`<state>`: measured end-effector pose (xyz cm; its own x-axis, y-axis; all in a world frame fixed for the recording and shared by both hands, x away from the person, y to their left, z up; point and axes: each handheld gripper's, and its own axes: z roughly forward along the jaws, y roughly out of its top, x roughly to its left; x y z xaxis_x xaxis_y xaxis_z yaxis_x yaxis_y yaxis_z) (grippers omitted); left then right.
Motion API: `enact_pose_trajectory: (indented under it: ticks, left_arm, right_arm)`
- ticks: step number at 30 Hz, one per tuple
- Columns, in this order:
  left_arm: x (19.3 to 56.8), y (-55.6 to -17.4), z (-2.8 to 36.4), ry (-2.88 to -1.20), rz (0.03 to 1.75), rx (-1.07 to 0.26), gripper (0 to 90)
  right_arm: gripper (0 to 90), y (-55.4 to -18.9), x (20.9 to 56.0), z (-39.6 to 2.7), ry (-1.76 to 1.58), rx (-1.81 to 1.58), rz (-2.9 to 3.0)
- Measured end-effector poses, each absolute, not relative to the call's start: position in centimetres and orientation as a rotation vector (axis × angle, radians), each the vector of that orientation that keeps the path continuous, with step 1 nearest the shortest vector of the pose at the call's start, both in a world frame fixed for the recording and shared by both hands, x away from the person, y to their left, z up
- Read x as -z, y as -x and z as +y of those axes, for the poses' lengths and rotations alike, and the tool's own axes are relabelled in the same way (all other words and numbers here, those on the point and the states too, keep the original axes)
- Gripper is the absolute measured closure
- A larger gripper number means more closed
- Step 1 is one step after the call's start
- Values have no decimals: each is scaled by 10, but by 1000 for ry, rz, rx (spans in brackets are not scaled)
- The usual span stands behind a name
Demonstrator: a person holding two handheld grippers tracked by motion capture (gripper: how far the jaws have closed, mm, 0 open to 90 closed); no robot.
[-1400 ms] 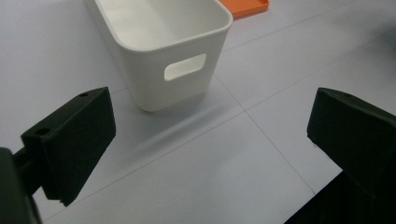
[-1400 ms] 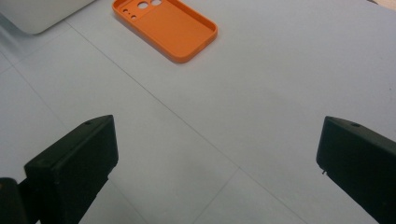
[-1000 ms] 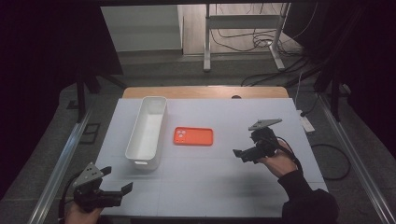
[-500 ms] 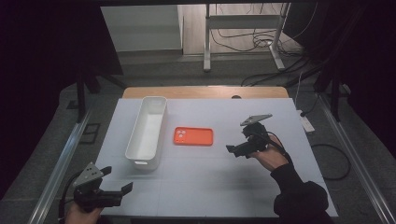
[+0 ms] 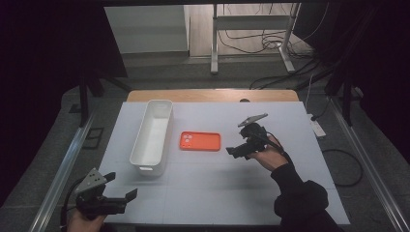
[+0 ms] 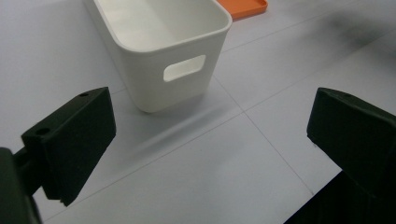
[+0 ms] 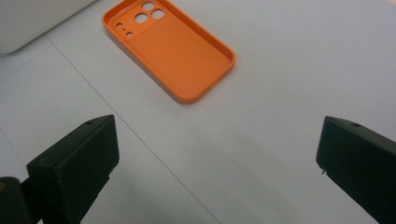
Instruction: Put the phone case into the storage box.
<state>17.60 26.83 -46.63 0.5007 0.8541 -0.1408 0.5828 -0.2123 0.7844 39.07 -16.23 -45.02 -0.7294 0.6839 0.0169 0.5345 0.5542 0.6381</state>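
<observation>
Two tools are in your hands. Your right tool (image 5: 238,150) hovers just beside the orange phone case (image 5: 200,141), on the case's right, jaws spread wide and gripping nothing. In the right gripper view the phone case (image 7: 169,48) lies ahead of the jaws, flat on the white tabletop (image 5: 290,125), inner side up, camera cutouts at the far end. A white bin (image 5: 153,135) stands just left of the case, not touching it. Your left tool (image 5: 121,198) sits at the near left corner, released and empty, well apart from the case, facing the bin's handle end (image 6: 184,68).
</observation>
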Motion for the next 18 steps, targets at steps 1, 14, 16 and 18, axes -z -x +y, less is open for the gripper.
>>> enact_pose_trajectory:
  ticks: [1, 14, 16, 18]
  left_arm:
    - [466, -176, 268, -1913, 1186, -412, 21]
    - [466, -176, 268, -1914, 1182, -412, 20]
    - [466, -176, 268, -1915, 1181, -412, 21]
    - [466, -176, 268, -1915, 1182, -412, 21]
  right_arm:
    - [0, -392, 451, -160, -1028, -938, 2560]
    - [0, -408, 455, -140, -1064, -894, 2596]
    - [0, -411, 456, -137, -1066, -888, 2599]
    - [0, -413, 457, -135, -1065, -890, 2603]
